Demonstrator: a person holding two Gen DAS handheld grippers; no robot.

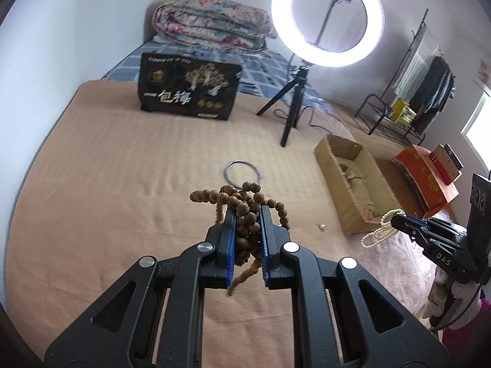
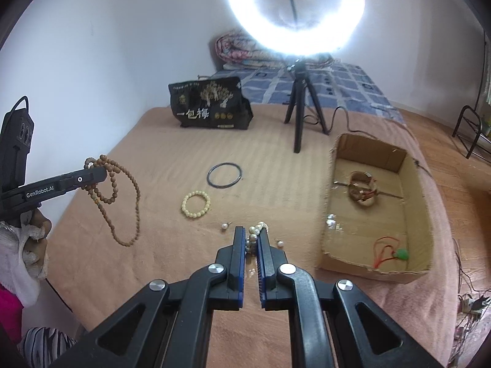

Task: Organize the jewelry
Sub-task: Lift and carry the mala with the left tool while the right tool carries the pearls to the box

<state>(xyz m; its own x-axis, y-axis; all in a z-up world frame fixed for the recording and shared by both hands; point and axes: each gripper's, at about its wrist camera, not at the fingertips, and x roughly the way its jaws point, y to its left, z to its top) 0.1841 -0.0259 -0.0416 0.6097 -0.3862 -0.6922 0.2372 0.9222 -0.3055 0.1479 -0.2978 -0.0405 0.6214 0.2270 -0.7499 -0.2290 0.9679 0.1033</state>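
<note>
Bed with tan blanket [image 2: 172, 159], cardboard box [image 2: 411, 208] at 2 o'clock: three pieces in. Your left tool [image 1: 248, 214] clamps brown wooden bead necklace [image 1: 245, 202]; right tool [image 2: 251, 237] pinches white pearl strand [image 2: 256, 233]. Left out: cream bead bracelet [image 2: 195, 205], dark bangle [image 2: 224, 174], two pearl earrings [image 2: 226, 225].

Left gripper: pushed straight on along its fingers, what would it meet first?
Probably the thin dark ring bangle on the tan bedspread; the left gripper holds brown wooden beads above it, depth unclear.

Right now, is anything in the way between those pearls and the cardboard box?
Nothing visible. The pearls hang in the right gripper, and only bare blanket lies between them and the open box.
</note>
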